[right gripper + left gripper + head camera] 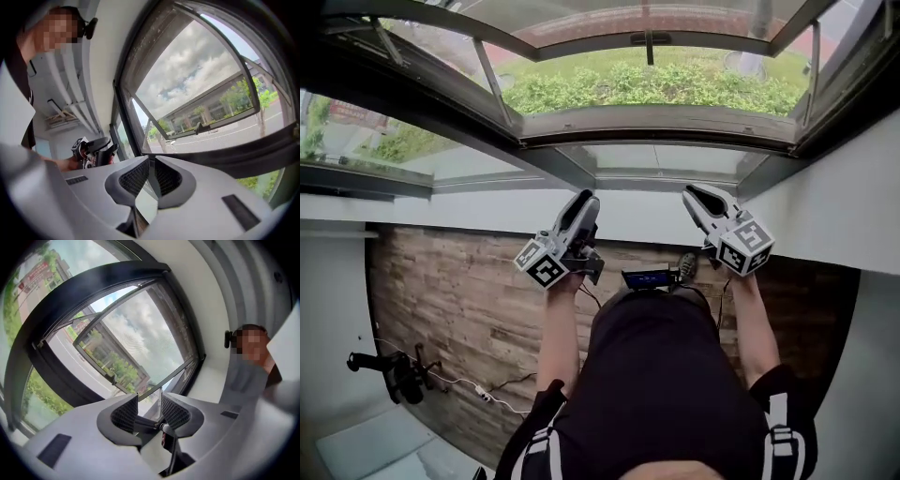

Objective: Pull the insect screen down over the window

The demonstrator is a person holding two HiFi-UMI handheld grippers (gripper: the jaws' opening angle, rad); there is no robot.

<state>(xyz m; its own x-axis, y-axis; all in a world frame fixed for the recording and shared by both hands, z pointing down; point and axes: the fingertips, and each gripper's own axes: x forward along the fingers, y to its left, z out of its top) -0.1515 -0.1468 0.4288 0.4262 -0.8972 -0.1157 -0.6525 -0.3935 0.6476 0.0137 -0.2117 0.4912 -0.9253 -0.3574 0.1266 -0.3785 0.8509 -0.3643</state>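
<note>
The window point(656, 122) is ahead of me, its dark-framed sash swung outward over green bushes. Both grippers are raised in front of the white sill point(487, 211), touching nothing. My left gripper point(587, 199) is rolled on its side; in the left gripper view its jaws point(149, 406) stand apart and only the window frame shows between them. In the right gripper view, the right gripper point(692, 192) has its mesh pads point(151, 176) a narrow slit apart, with nothing held. A faint ripple lies over the sky in the pane point(140, 329). I cannot make out the screen's pull bar.
Below the sill is a brown plank-patterned surface point(469, 291). A black stand with cables point(394, 370) sits at the lower left. White walls point(853, 206) flank the window recess on both sides. A small device with a blue display point(649, 277) hangs at the person's chest.
</note>
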